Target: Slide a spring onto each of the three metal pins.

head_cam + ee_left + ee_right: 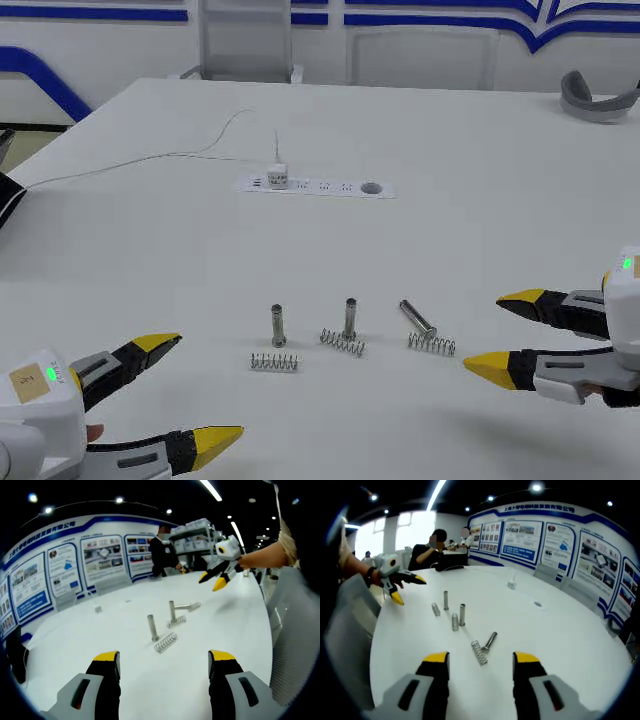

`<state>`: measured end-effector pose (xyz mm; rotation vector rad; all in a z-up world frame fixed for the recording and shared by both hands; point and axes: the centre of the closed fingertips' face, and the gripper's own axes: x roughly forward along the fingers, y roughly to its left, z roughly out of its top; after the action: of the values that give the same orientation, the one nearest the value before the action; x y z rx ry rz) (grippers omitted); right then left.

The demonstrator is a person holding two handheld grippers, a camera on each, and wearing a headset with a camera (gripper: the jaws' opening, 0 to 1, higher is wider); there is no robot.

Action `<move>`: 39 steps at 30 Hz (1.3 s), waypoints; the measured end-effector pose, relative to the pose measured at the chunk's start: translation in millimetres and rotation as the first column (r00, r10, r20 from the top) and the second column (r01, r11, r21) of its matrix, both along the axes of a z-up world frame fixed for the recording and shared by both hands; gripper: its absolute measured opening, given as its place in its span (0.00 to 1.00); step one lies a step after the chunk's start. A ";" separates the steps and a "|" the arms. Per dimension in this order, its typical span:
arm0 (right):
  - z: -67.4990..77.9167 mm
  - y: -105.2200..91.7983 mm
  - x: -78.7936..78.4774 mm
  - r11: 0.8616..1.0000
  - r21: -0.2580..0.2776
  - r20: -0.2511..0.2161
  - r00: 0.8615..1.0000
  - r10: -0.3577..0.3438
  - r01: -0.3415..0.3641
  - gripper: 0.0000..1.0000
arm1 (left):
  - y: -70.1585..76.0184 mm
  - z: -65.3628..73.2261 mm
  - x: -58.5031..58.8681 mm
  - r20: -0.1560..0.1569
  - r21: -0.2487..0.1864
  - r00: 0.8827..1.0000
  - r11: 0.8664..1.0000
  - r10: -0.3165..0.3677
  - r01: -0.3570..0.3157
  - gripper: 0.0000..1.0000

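pins (349,317): shiny metal | springs (274,362): wire | table (450,150): matt white

The left pin (278,325) and middle pin (350,317), short grey metal, stand upright on the white table (450,240); the right pin (417,318) lies on its side; the left spring (274,362), middle spring (342,343) and right spring (431,345) lie flat, one just before each pin, none threaded on.

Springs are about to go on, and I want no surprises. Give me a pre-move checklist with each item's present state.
1. Left gripper open and empty: ok.
2. Right gripper open and empty: ok.
3. Left spring, middle spring and right spring lying loose, none on a pin: ok.
4. Left pin and middle pin upright: ok.
5. Right pin upright: not ok, it lies on its side.
6. Middle spring clear of the middle pin's base: cannot tell.
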<state>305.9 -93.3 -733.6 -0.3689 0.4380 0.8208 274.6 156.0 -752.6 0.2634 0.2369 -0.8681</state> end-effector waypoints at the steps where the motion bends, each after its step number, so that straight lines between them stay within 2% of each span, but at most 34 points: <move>1: -0.4 0.4 1.4 1.000 0.000 -0.001 1.000 0.001 -0.001 0.52 | -0.1 0.0 0.0 0.000 0.000 1.000 1.000 0.000 0.000 0.72; 17: -4.6 14.2 35.6 1.000 -0.023 -0.031 0.999 -0.016 0.016 0.47 | -1.0 -1.2 -1.4 -0.001 0.000 1.000 1.000 -0.002 0.002 0.72; 27: -9.9 16.6 54.7 0.996 -0.050 -0.059 0.996 -0.071 0.068 0.42 | -2.9 -0.6 -1.2 0.002 -0.002 1.000 1.000 -0.002 0.002 0.71; 39: -20.4 20.7 69.9 0.989 -0.072 -0.109 0.985 -0.135 0.127 0.34 | -4.5 -0.9 -1.7 0.002 -0.005 1.000 1.000 -0.001 0.001 0.71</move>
<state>375.8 -72.6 -753.9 -0.3508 0.5906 0.7024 272.9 151.5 -753.5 0.2604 0.2326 -0.8695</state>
